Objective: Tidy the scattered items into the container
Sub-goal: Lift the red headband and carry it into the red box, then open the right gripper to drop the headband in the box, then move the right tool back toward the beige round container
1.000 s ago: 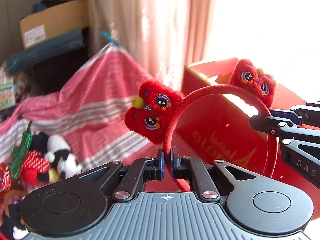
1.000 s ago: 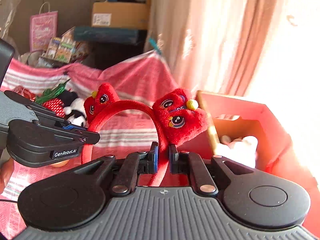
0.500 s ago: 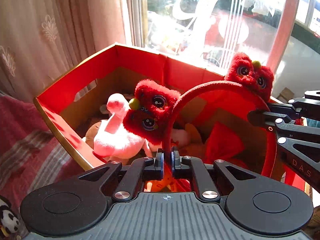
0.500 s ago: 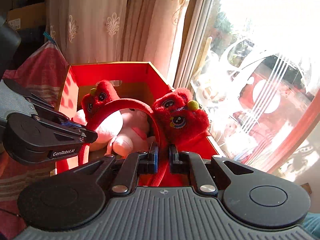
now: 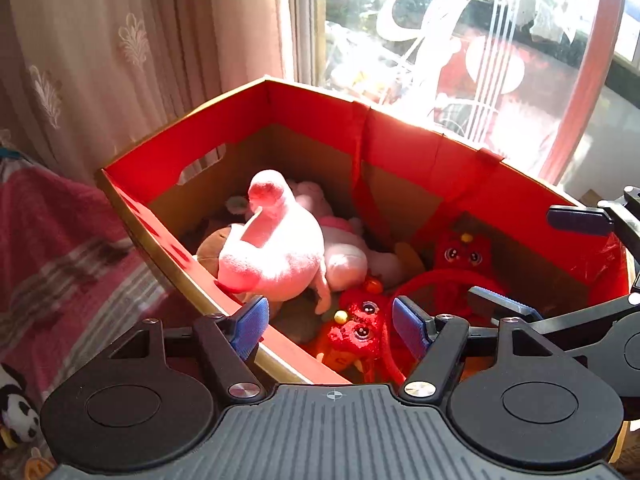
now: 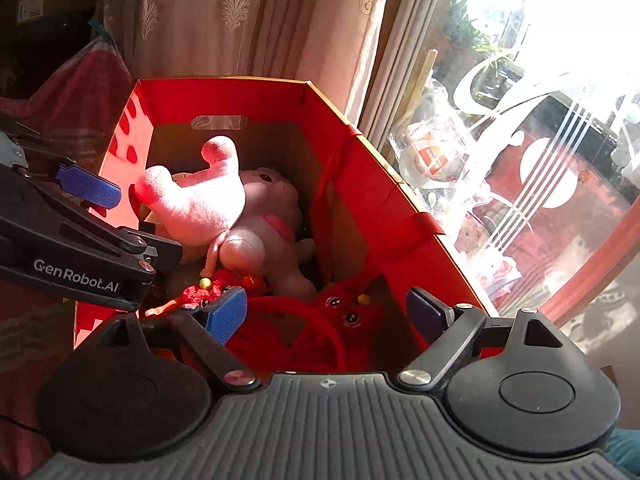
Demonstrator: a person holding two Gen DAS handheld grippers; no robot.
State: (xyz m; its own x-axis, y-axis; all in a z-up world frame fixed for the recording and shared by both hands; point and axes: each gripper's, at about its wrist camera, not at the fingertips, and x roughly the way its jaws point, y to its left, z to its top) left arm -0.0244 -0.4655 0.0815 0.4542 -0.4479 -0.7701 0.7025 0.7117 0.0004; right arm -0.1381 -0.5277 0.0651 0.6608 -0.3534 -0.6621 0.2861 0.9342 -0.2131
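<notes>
Both the left gripper (image 5: 326,322) and right gripper (image 6: 326,312) hang wide open and empty over the red box (image 5: 312,108), headband (image 5: 424,280) lying inside by the pink plushies (image 5: 276,248), though a panda toy (image 5: 14,416) on the striped blanket (image 5: 60,248) looks left to collect.

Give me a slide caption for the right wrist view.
Both grippers open above the red box, the red plush headband dropped inside beside pink soft toys.

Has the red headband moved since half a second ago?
Yes. It dropped out of both grippers, left and right, now open, and lies low in the box beside the pink plush; headband.
</notes>
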